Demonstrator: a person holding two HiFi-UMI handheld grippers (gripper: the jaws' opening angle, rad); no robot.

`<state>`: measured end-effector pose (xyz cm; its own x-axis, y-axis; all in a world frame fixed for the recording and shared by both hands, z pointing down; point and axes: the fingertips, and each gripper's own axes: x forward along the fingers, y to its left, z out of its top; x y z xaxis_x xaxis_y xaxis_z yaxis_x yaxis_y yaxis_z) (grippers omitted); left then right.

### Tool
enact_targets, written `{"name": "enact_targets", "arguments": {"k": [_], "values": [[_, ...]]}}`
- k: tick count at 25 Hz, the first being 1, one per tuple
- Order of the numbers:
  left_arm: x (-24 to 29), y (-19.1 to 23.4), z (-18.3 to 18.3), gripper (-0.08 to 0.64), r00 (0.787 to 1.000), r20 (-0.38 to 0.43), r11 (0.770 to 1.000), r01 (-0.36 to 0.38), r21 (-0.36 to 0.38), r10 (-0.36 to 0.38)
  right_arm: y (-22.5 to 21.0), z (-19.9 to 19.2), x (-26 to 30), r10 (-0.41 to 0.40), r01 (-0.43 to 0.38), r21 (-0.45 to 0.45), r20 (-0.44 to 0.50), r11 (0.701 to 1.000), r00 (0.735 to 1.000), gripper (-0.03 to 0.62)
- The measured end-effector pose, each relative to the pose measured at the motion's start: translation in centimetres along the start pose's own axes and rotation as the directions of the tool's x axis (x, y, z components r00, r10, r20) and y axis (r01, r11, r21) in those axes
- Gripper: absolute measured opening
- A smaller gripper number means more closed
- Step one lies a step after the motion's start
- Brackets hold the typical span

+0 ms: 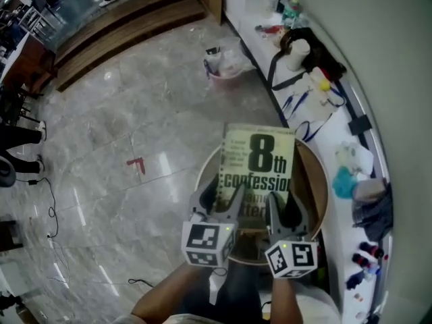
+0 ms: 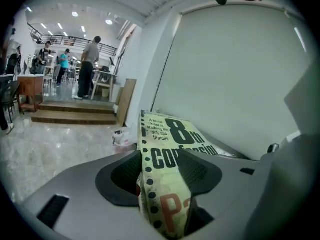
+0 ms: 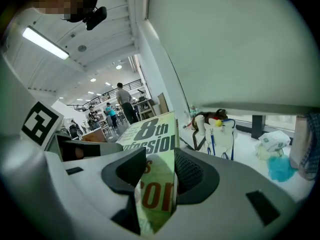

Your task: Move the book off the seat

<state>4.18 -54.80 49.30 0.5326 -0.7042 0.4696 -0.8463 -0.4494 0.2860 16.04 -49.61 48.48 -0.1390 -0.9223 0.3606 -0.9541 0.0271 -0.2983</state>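
Note:
A pale green paperback book (image 1: 260,159) with big black lettering is held over the round wooden seat (image 1: 318,181), cover up. Whether its far end rests on the seat I cannot tell. My left gripper (image 1: 228,204) is shut on the book's near left edge, and my right gripper (image 1: 280,213) is shut on its near right part. In the left gripper view the book (image 2: 162,149) is wedged between the dark pads (image 2: 200,171). The right gripper view shows the book (image 3: 152,186) clamped the same way between that gripper's pads (image 3: 187,171).
A white counter (image 1: 337,133) runs along the right wall with a black bag (image 1: 307,49), cloths and small bottles. A pink bin (image 1: 226,69) stands on the marble floor beyond the seat. Wooden steps (image 1: 121,25) lie at the far left, with several people standing beyond them (image 2: 87,69).

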Motion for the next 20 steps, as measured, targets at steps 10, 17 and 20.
{"name": "enact_targets", "arguments": {"k": [10,17,20], "values": [[8.4,0.3,-14.4,0.244,0.983,-0.172,0.993,-0.085,-0.077,0.070,-8.8,-13.1,4.2,0.021,-0.015,0.033,-0.184,0.999,0.983,0.183],[11.3,0.6,-21.9,0.244,0.955,-0.285,0.982,-0.128,-0.139,0.084,-12.2,-19.9,5.4,0.024,-0.013,0.036,-0.308,0.999,0.951,0.183],[12.1,0.9,-23.7,0.244,0.950,-0.301,0.980,-0.135,-0.144,0.087,-13.0,-21.4,5.9,0.022,-0.013,0.030,-0.334,0.999,0.942,0.183]]}}
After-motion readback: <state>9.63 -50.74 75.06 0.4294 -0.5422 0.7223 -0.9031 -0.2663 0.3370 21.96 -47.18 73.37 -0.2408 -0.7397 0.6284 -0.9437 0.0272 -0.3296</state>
